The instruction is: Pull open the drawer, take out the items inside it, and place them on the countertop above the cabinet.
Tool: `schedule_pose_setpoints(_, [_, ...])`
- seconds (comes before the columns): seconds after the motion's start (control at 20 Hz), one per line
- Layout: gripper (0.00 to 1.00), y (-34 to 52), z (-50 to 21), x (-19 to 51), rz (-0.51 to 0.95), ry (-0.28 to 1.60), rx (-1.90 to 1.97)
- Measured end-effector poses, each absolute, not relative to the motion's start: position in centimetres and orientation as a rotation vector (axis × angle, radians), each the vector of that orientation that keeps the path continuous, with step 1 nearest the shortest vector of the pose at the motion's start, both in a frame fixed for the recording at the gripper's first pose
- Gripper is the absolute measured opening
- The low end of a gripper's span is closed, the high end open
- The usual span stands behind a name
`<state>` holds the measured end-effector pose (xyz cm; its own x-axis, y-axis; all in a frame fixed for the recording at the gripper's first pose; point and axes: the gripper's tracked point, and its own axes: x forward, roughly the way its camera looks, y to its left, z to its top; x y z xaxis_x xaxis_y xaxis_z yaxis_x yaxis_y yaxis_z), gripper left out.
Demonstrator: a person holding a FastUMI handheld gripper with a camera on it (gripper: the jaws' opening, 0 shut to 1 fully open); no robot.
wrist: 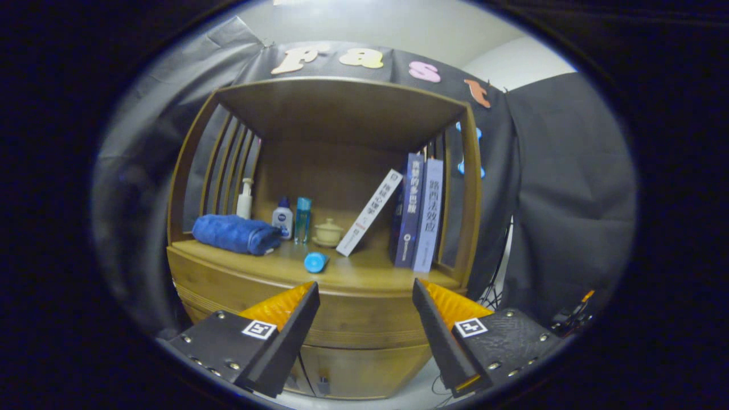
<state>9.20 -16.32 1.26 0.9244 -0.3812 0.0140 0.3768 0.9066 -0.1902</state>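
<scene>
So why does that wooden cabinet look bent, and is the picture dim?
Gripper view: fisheye lens bows the wooden cabinet; dim light, the alcove's back shadowed; rolled blue towel and upright books stay fairly sharp; open gripper looms large, nothing between its fingers.

Dim overall, cool cast. Light comes from above, beyond the fingers: the pale ceiling (398, 28) is the brightest area. The shelf top (342, 105) shadows the wooden back panel (336, 176). No harsh glare; soft sheen on the countertop (364, 273) just ahead of the open gripper (364, 296). Strong fisheye bowing of the cabinet (364, 341). Focus is fair centrally, softer outward.
</scene>
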Motion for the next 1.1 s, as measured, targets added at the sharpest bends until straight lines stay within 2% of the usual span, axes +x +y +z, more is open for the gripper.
schedule_pose_setpoints(0.55, [0.98, -17.9, 16.8, 1.2, -0.365, -0.23, -0.254])
schedule_pose_setpoints(1.1, [0.98, -26.2, 21.7, -8.7, -0.497, -0.327, -0.128])
